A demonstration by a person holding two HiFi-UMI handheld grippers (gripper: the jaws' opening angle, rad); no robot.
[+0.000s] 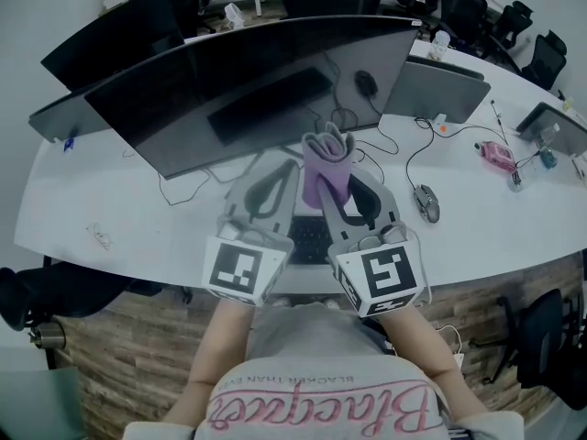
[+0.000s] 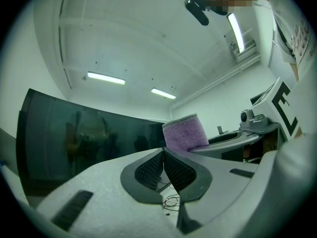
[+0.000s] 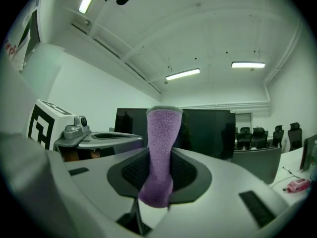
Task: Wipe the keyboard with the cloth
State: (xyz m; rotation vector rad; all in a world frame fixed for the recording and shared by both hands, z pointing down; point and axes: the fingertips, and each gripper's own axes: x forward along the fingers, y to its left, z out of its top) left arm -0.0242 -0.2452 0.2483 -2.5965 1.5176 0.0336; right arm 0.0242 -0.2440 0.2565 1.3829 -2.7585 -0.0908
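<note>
The cloth (image 1: pixel 326 168), purple and fluffy, was held up in the air by the right gripper (image 1: pixel 337 195), above the near edge of the white desk (image 1: pixel 110 200) and in front of the big dark monitor (image 1: pixel 257 90). The keyboard (image 1: pixel 310 238) lay on the desk under both grippers. Only the head view showed it, and only as a dark strip between the two marker cubes; the cloth was not touching it.

The right gripper view gave what the head view could not. The two jaws of the right gripper (image 3: pixel 159 175) were pressed onto the cloth (image 3: pixel 161 152), which stood upright between the pads, with a short end hanging below them. Behind it the monitor (image 3: pixel 208 130) was visible.

The left gripper (image 1: pixel 278 161) was raised just beside the right one. In its own view the left gripper (image 2: pixel 163 150) had its jaws together at the tips, with nothing between them. The same view showed the cloth (image 2: pixel 185 133) from the side, rising over the right gripper's body.

Only the head view showed a grey mouse (image 1: pixel 427 202) on the desk to the right, well apart from the grippers.
</note>
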